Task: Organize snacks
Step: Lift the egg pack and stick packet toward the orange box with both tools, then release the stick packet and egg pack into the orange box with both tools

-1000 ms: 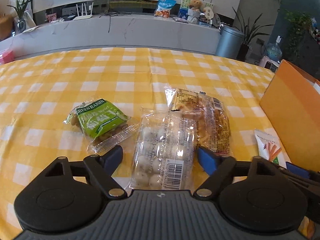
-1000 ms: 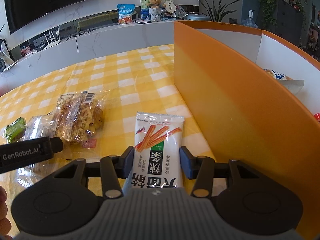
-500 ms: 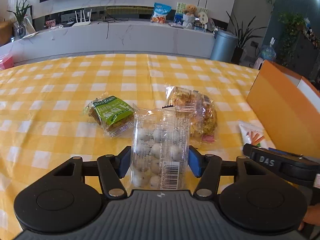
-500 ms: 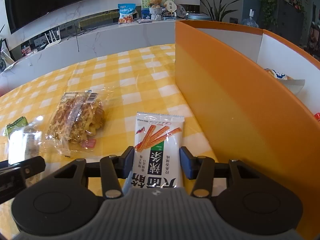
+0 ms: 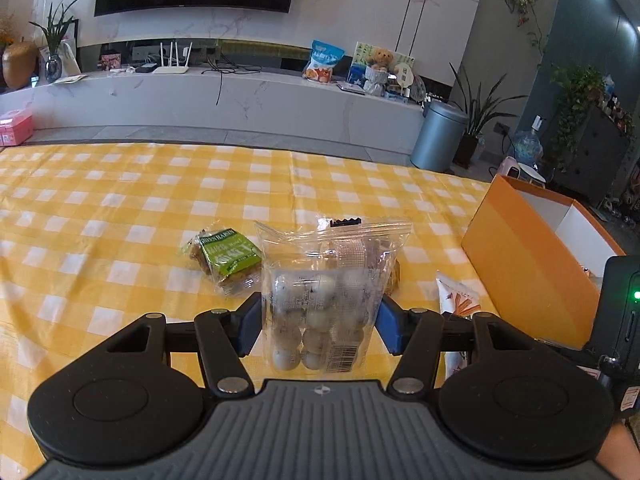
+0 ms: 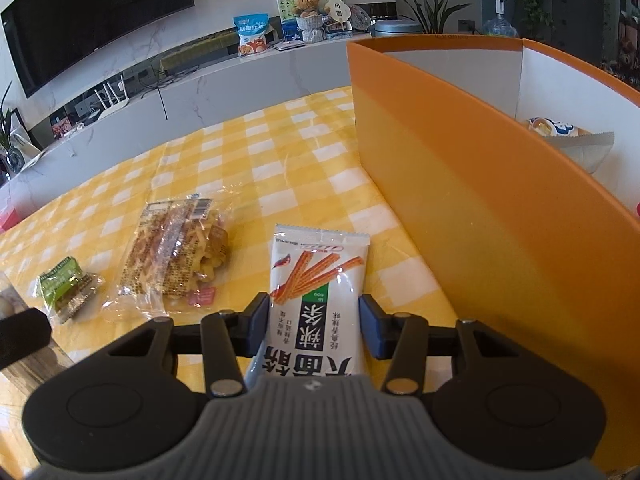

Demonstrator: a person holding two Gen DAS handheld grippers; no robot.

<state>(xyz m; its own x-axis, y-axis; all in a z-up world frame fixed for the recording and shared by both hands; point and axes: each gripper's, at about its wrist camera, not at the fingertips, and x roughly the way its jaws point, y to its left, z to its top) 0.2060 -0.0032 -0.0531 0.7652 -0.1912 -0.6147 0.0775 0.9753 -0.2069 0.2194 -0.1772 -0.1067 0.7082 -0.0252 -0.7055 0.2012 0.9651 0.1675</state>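
Left gripper (image 5: pixel 318 322) clamped on clear bag of white candy balls (image 5: pixel 320 312), blue pads pressing both sides near lower half; jaws closed in on it within the last second. Bag lifted off yellow checked tablecloth (image 5: pixel 120 200), top flap standing up, hiding most of waffle pack behind it. Right gripper (image 6: pixel 314 326) closed on white spicy-stick packet (image 6: pixel 316 280), pads against both edges; packet prob. resting on cloth, front end flat, though contact w/ table hard to tell under the jaws.

Left on table: green raisin pack (image 5: pixel 226 254) and waffle pack (image 6: pixel 176 256), side by side, well clear of orange box (image 6: pixel 480 208). Box open-topped, just right of stick packet, at least one blue-and-white packet (image 6: pixel 556 126) inside already.

Risks from here:
- Candy bag slippery film, contents loose and round; could shift inside, sag, slide out of pads if swung fast or tilted.
- Tall box wall close to right gripper; low carry would catch packet or finger on rim, maybe shove box along cloth.
- Both grippers heading to same box opening; collision likely if moved together, left unit already close beside right.
- Soft grip at packet edges only; packet may fold or pivot when raised.
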